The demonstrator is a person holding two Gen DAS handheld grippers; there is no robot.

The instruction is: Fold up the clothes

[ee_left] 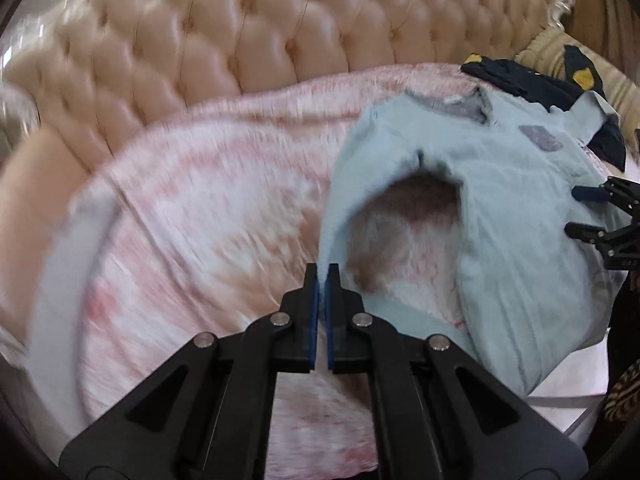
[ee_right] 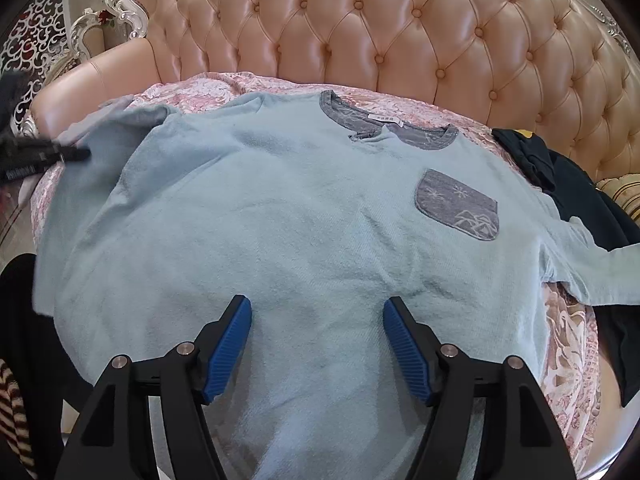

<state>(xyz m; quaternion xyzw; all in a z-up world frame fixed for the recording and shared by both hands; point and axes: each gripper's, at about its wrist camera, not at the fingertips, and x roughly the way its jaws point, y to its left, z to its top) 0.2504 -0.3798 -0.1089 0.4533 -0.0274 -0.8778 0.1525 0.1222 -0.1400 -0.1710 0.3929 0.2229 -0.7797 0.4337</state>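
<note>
A light blue long-sleeved shirt (ee_right: 304,220) with a grey collar and a grey chest pocket (ee_right: 458,204) lies face up on a pink patterned cover. My right gripper (ee_right: 317,312) is open, its blue pads spread just above the shirt's lower middle. My left gripper (ee_left: 323,270) is shut on the end of the shirt's left sleeve (ee_left: 340,200) and holds it lifted off the cover. The left gripper also shows at the left edge of the right wrist view (ee_right: 60,154). The right gripper shows at the right edge of the left wrist view (ee_left: 588,212).
A tufted peach leather sofa back (ee_right: 400,32) rises behind the cover (ee_left: 200,200). A dark navy garment with yellow patches (ee_right: 568,184) lies at the right, partly under the shirt's other sleeve (ee_right: 592,268). A striped fabric (ee_right: 12,412) shows at the lower left.
</note>
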